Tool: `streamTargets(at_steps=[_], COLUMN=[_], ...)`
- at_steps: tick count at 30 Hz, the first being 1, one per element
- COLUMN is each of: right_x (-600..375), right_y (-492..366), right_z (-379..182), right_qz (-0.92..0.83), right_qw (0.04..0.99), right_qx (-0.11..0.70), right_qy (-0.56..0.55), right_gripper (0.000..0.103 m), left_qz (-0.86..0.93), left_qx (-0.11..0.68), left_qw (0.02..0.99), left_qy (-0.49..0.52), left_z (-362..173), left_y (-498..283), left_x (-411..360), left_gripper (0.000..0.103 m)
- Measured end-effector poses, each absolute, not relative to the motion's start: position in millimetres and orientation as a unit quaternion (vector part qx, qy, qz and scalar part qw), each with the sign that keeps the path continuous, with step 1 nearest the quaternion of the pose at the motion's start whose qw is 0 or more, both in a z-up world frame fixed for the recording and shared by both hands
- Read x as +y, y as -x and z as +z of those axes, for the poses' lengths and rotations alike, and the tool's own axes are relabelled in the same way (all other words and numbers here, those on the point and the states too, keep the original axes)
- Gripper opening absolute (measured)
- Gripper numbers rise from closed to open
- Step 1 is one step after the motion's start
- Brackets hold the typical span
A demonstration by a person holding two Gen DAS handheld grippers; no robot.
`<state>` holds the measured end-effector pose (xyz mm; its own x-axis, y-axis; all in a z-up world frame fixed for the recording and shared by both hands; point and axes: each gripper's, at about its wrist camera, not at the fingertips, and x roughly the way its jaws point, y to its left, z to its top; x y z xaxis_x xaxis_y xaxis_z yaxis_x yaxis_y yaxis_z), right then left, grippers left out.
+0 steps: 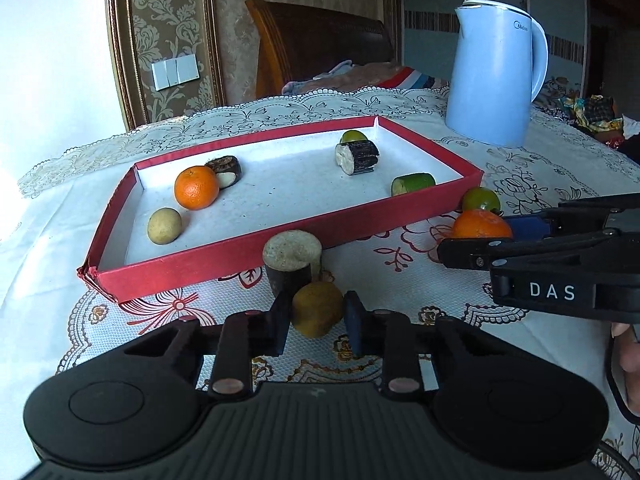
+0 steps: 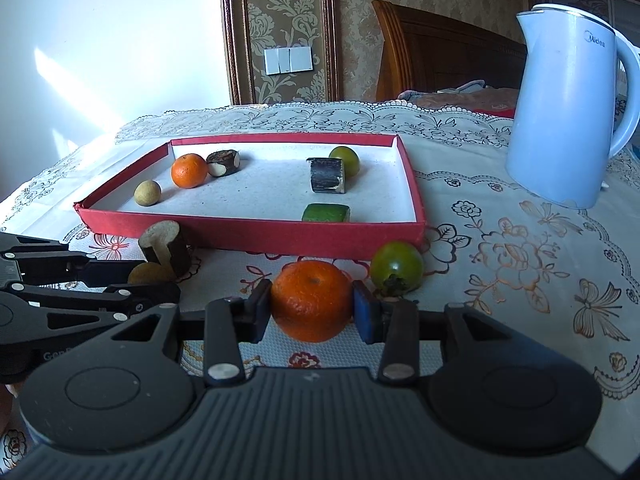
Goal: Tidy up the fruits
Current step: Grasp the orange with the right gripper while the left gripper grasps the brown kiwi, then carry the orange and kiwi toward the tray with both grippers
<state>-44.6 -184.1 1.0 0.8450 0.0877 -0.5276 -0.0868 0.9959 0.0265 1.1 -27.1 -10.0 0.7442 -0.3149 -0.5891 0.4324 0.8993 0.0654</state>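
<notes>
A red tray [image 1: 224, 266] [image 2: 256, 236] on the table holds an orange [image 1: 197, 187], a small tan fruit [image 1: 165, 226], dark cane pieces [image 1: 358, 157], a green piece [image 1: 412, 184] and a green fruit [image 2: 345, 160]. My left gripper [image 1: 318, 322] has its pads on both sides of a yellow-brown fruit [image 1: 317, 308] in front of the tray. A cane stub [image 1: 292, 264] stands just behind it. My right gripper [image 2: 313, 312] is shut on an orange [image 2: 310, 306] [image 1: 480, 225] on the table. A green tomato [image 2: 396, 268] lies beside it.
A light blue kettle [image 1: 494, 76] [image 2: 568, 112] stands at the back right of the table. A floral lace cloth [image 2: 520, 264] covers the table. A bed headboard [image 1: 320, 40] is behind.
</notes>
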Motion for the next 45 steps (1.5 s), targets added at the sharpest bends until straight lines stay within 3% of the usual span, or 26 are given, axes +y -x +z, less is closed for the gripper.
streamTargets(at_steps=[6,24,45], right_x=[-181,-176,-150], right_y=[48,54,-71], right_z=[2,26,25], right_qz=[0.049,0.029,0.031], right_qw=[0.963,0.98,0.967], right_qx=[0.265,0.195,0.253], right_qy=[0.01,0.036,0.004], right_gripper=[0.039,0.039,0.039], left_qz=[-0.199,-0.142,-0.034], left_qx=[0.266,0.256,0.289], left_qw=[0.936,0.956,0.957], left_qy=[-0.117,-0.025,-0.016], left_z=[-6,23,16], left_y=[10,-5,-110], left_x=[-27,-1,-6], left_gripper=[0.027,0.027,0.027])
